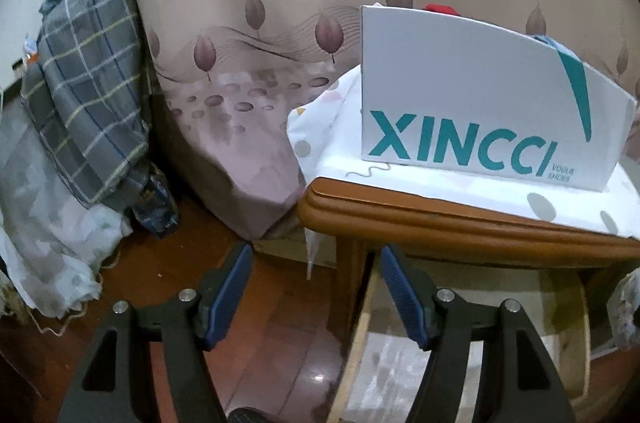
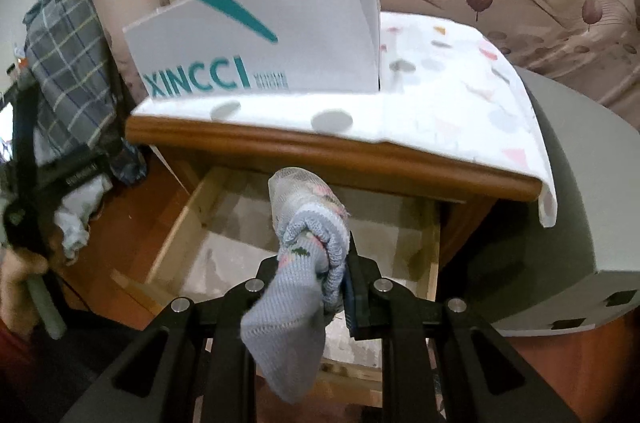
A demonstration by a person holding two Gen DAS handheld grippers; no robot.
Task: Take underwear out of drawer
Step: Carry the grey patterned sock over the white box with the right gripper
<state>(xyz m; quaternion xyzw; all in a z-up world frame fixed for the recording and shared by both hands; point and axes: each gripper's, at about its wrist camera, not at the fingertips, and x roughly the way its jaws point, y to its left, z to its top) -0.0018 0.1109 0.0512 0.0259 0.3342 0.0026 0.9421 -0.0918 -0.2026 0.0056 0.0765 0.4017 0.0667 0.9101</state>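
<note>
A pale blue knitted piece of underwear [image 2: 308, 223] with small pink and green marks is bunched between the fingers of my right gripper [image 2: 316, 257], which is shut on it. It hangs above the open wooden drawer [image 2: 172, 235], whose lined bottom shows bare below. My left gripper [image 1: 316, 255] is open with nothing between its blue pads [image 1: 234, 287]. It hovers at the drawer's left wall [image 1: 360, 323], over the floor beside the nightstand [image 1: 440, 219]. In the right wrist view a hand holds the left gripper's black frame [image 2: 28, 159] at the far left.
A white XINCCI shoe box [image 1: 480, 103] with cloth inside stands on the nightstand's dotted white cover [image 2: 460, 95]. Behind is a bed with a leaf-patterned sheet [image 1: 260, 23]. Plaid fabric [image 1: 88, 83] and white cloth pile up left. A grey box [image 2: 580, 203] sits right.
</note>
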